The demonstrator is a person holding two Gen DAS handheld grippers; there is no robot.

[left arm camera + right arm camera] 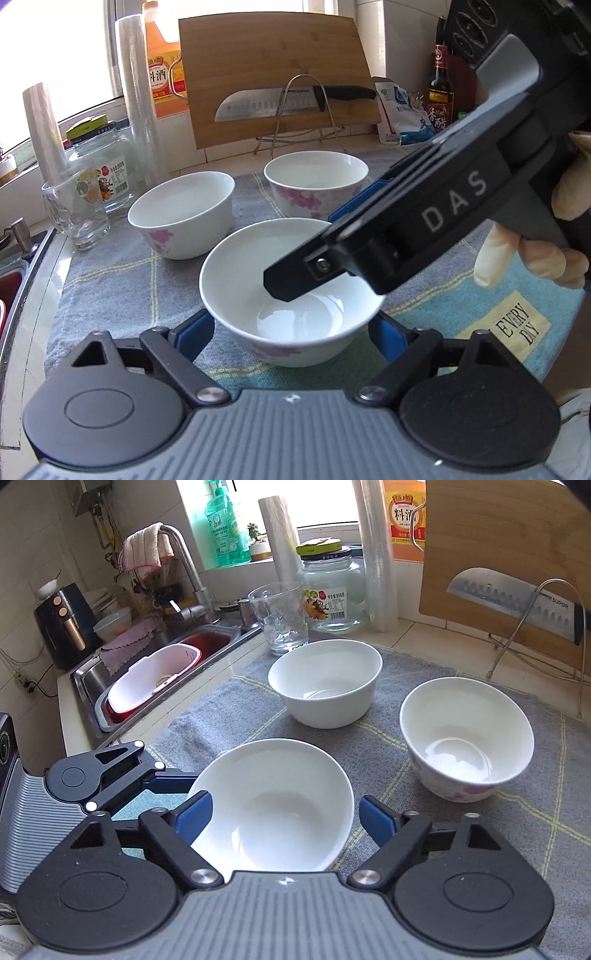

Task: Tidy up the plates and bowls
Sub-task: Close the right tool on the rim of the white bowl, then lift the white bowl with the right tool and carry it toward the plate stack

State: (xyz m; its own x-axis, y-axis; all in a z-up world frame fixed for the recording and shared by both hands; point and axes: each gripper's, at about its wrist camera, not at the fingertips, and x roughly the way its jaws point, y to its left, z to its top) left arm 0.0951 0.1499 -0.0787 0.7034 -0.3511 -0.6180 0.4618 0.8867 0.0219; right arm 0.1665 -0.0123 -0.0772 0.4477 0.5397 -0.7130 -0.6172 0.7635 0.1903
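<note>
A grey checked cloth [461, 812] covers the table, and three white bowls sit on it in a loose triangle. The nearest bowl [291, 291] is wide and shallow, glossy inside, with faint pink flowers low on its outer wall. The far left bowl [325, 683] is deeper and straight-sided; the far right bowl [467, 738] carries pink blossoms too. Both claws straddle the nearest bowl: the left claw [295, 338] has its blue pads at the bowl's sides, the right claw [286, 818] likewise, though I cannot tell whether either presses the bowl.
</note>
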